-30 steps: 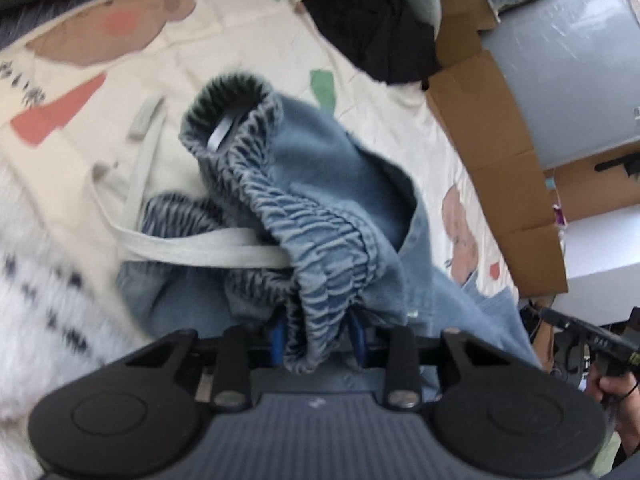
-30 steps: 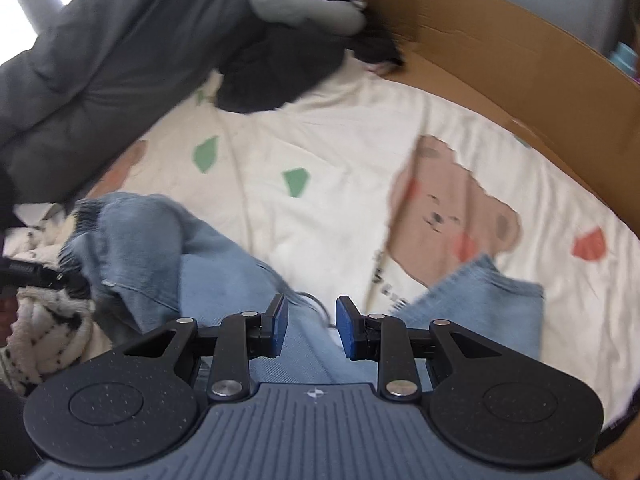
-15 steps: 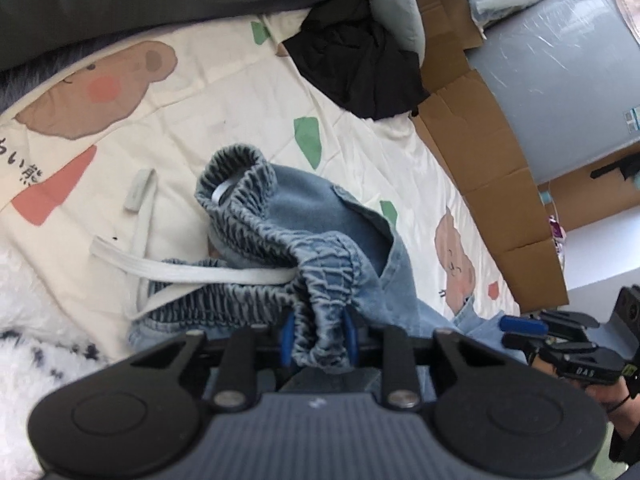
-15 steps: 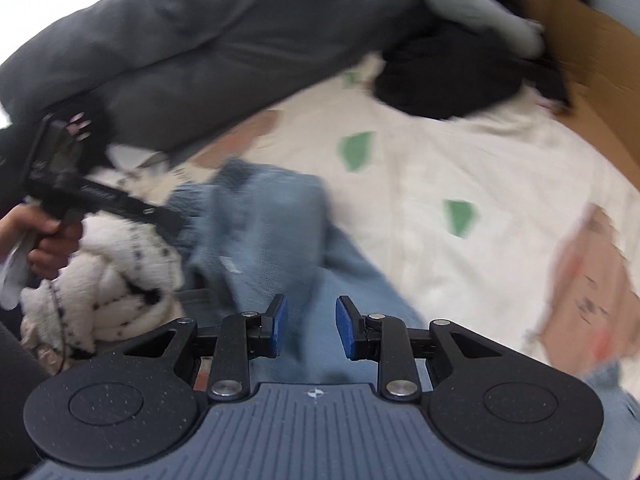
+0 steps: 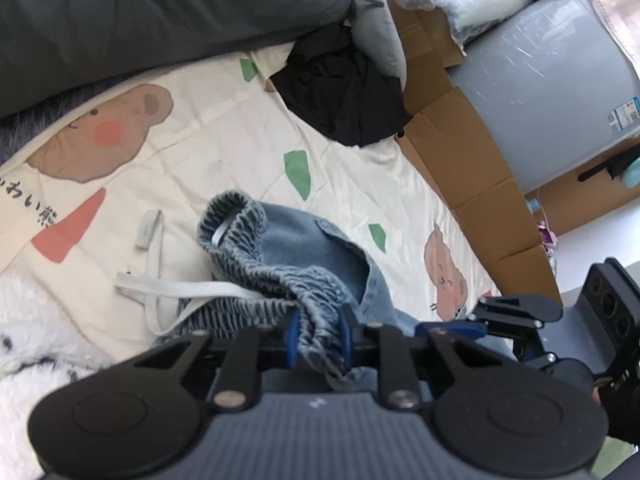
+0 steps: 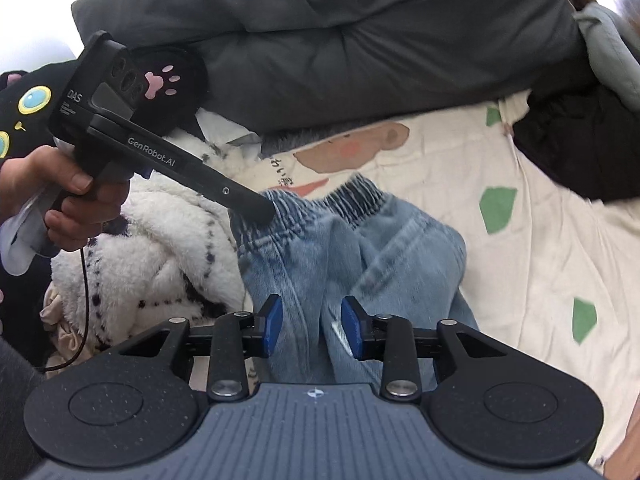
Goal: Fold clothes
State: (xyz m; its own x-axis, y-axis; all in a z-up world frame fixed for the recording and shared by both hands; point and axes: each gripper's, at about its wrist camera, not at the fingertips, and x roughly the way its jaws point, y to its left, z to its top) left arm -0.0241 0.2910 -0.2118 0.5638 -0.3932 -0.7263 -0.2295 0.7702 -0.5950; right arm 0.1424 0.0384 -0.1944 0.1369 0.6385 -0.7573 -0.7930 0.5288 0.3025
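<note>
Jeans [image 6: 352, 248]: my left gripper [image 5: 318, 340] pinches their waistband [image 5: 256, 256]; my right gripper [image 6: 312, 326] gapes just beside it, needing another waistband grip.

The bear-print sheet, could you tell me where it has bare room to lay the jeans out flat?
The bear-print sheet is bare right of the jeans, between them and the black garment. More bare sheet lies between the waistband and the dark duvet. It is crowded on the left, where the fluffy white garment touches the jeans.
</note>
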